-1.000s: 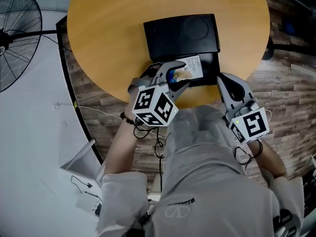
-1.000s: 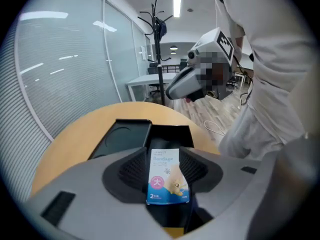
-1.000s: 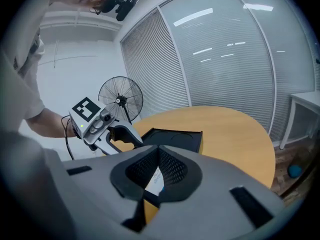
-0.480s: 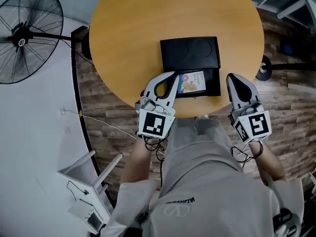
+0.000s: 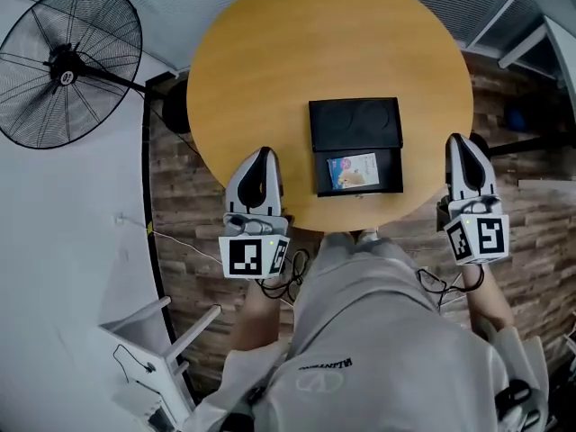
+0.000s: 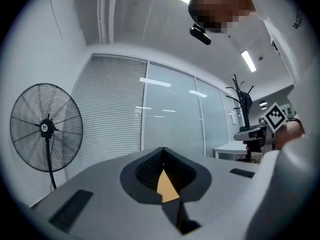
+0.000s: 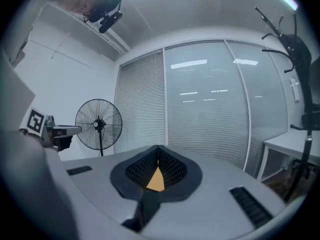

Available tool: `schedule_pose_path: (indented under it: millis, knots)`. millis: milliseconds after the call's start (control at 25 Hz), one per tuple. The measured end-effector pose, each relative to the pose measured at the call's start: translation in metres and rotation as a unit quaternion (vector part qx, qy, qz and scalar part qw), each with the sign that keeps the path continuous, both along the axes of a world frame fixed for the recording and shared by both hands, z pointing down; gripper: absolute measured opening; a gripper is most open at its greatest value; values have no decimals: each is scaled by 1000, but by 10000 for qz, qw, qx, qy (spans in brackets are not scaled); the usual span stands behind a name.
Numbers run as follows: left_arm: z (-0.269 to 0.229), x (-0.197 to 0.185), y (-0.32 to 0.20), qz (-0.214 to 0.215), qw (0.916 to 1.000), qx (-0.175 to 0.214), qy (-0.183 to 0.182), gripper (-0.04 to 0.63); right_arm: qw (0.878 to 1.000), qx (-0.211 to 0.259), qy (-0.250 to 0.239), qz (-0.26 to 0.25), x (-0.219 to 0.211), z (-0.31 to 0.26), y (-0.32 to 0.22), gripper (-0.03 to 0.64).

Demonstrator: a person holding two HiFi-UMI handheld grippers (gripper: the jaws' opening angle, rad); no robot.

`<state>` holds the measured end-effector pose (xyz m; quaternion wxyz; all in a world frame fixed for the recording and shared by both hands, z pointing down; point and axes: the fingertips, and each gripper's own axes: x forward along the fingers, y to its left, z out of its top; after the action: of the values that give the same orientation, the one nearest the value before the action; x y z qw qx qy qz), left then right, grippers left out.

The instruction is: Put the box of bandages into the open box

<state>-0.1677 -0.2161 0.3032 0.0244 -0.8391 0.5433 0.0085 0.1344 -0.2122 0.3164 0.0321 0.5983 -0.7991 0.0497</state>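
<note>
The bandage box (image 5: 353,171), pale with a colourful print, lies flat inside the open black box (image 5: 358,185) near the front edge of the round wooden table (image 5: 270,70). The black box's lid (image 5: 355,124) lies folded back behind it. My left gripper (image 5: 262,157) is shut and empty, to the left of the black box at the table's edge. My right gripper (image 5: 461,142) is shut and empty, off the table's right edge. Both gripper views look over the closed jaws at the room, with a sliver of tabletop (image 6: 163,186) (image 7: 155,179) between the pads.
A standing fan (image 5: 72,66) is on the floor at the left. White furniture (image 5: 148,318) stands lower left. A coat stand (image 7: 295,49) and a desk (image 7: 295,141) are at the right by the glass wall with blinds (image 6: 125,109).
My left gripper has let go of the bandage box, which now lies in the black box, and has drawn back left and shut. The right gripper has moved right, away from the table.
</note>
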Motion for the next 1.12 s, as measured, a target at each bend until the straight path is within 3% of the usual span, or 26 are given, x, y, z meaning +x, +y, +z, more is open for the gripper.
schedule_pose_path:
  millis: [480,1120]
  knots:
    - [-2,-56,10,-353,9993,-1,-143,8,9960,149,143,870,43,-20,27,17]
    - [-1,-27,3,-70,9997,45,-240,8,9966,-11,113,821,39,-8,27,17]
